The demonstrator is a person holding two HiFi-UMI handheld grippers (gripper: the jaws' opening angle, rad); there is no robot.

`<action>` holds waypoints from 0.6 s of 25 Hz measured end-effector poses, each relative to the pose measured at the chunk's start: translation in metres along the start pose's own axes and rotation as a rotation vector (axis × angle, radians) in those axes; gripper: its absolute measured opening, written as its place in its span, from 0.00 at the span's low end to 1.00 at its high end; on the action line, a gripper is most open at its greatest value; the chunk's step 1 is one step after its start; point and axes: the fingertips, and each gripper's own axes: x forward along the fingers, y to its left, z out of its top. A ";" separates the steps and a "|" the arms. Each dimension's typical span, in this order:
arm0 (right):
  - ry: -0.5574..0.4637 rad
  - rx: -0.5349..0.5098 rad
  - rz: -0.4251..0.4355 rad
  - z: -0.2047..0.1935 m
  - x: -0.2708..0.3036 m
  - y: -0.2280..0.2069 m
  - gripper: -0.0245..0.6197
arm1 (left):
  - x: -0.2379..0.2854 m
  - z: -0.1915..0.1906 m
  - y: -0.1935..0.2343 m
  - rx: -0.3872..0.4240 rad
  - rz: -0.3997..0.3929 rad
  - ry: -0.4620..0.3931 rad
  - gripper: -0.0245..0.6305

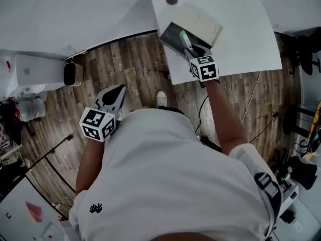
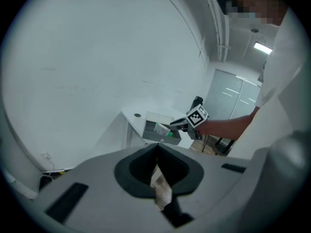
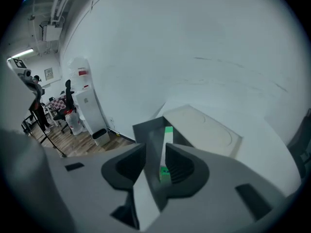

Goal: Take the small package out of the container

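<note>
An open grey container point(image 1: 173, 34) with its pale lid point(image 1: 200, 21) tipped back sits on the white table point(image 1: 241, 34). The small white-and-green package point(image 1: 184, 38) stands upright in it. My right gripper point(image 1: 189, 46) reaches into the container with the package point(image 3: 166, 149) between its jaws. The package leans by the right jaw and a gap shows on the left, so the jaws are open. My left gripper point(image 1: 114, 92) hangs low beside the person's body over the floor, jaws together and empty. From there the container point(image 2: 160, 136) and package point(image 2: 163, 129) look far off.
The table has a round cable hole point(image 1: 171, 0) near its back corner. A small bin point(image 1: 72, 73) and a white appliance point(image 1: 30, 72) stand by the wall at left. Cables point(image 1: 251, 129) trail over the wood floor at right.
</note>
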 end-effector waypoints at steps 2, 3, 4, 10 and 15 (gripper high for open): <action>0.023 -0.011 0.004 -0.002 0.015 -0.008 0.24 | 0.000 0.001 0.004 -0.012 0.031 0.004 0.05; 0.032 -0.014 0.003 -0.003 0.022 -0.011 0.25 | 0.001 0.001 0.006 -0.014 0.045 0.005 0.05; 0.042 -0.017 0.002 -0.004 0.028 -0.015 0.25 | 0.001 0.002 0.009 -0.014 0.059 0.004 0.05; 0.100 -0.033 0.014 -0.015 0.058 -0.024 0.27 | -0.002 0.006 0.018 -0.033 0.130 -0.010 0.05; 0.108 -0.047 0.001 -0.016 0.065 -0.026 0.20 | -0.009 0.006 0.025 -0.043 0.164 -0.013 0.05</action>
